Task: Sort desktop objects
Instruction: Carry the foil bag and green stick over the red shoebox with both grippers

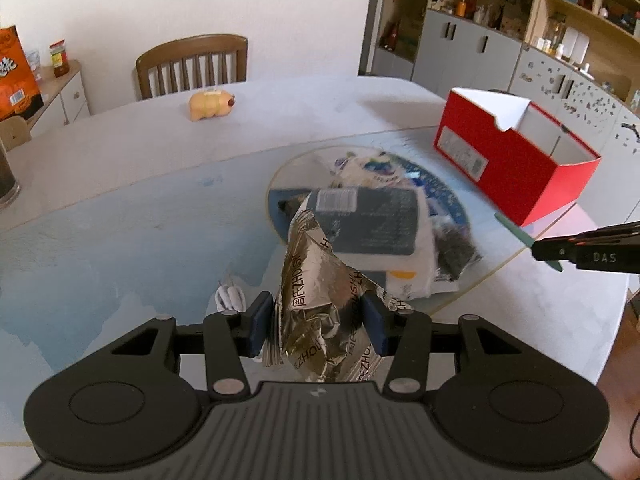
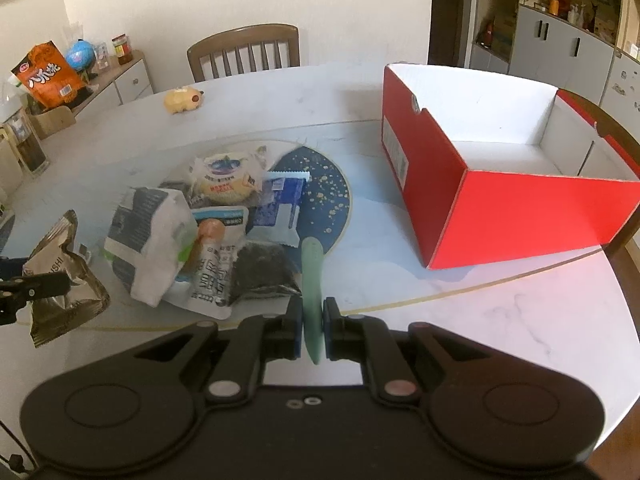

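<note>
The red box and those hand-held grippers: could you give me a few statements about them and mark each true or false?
1. The red box is empty. True.
2. The left hand-held gripper holds a foil packet. True.
3. The right hand-held gripper is empty. False: it is shut on a thin green strip.
4. The yellow toy lies in the box. False: it sits on the table near the chair.
5. A heap of snack packets lies on the table left of the box. True.
</note>
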`<action>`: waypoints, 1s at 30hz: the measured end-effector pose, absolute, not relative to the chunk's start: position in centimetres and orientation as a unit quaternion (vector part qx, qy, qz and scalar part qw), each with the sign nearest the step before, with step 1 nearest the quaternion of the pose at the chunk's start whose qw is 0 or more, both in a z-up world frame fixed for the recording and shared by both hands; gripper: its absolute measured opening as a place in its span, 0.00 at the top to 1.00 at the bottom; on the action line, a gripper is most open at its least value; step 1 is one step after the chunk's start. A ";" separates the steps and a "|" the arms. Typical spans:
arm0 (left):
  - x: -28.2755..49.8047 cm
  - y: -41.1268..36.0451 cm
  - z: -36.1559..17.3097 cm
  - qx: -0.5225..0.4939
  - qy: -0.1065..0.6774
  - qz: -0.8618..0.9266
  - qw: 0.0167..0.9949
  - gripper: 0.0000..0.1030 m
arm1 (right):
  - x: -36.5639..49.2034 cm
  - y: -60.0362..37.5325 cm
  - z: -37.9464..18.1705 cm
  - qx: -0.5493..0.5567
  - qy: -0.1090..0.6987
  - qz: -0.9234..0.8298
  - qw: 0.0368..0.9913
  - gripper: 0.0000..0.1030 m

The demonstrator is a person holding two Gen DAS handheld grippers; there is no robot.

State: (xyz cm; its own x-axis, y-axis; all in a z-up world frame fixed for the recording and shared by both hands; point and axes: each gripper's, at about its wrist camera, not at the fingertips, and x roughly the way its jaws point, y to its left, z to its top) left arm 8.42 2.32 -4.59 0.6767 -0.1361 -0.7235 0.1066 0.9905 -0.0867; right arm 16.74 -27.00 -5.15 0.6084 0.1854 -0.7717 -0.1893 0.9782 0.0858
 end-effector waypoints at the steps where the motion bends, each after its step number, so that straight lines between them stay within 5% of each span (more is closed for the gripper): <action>1: 8.3 2.3 -4.2 -0.019 0.395 -0.069 0.916 0.54 | 16.6 -27.0 -4.9 -0.002 0.429 0.104 0.897 0.91; 30: 14.5 -8.4 3.1 -0.036 0.359 -0.133 0.923 0.54 | 21.7 -35.9 3.5 0.002 0.388 0.130 0.912 0.91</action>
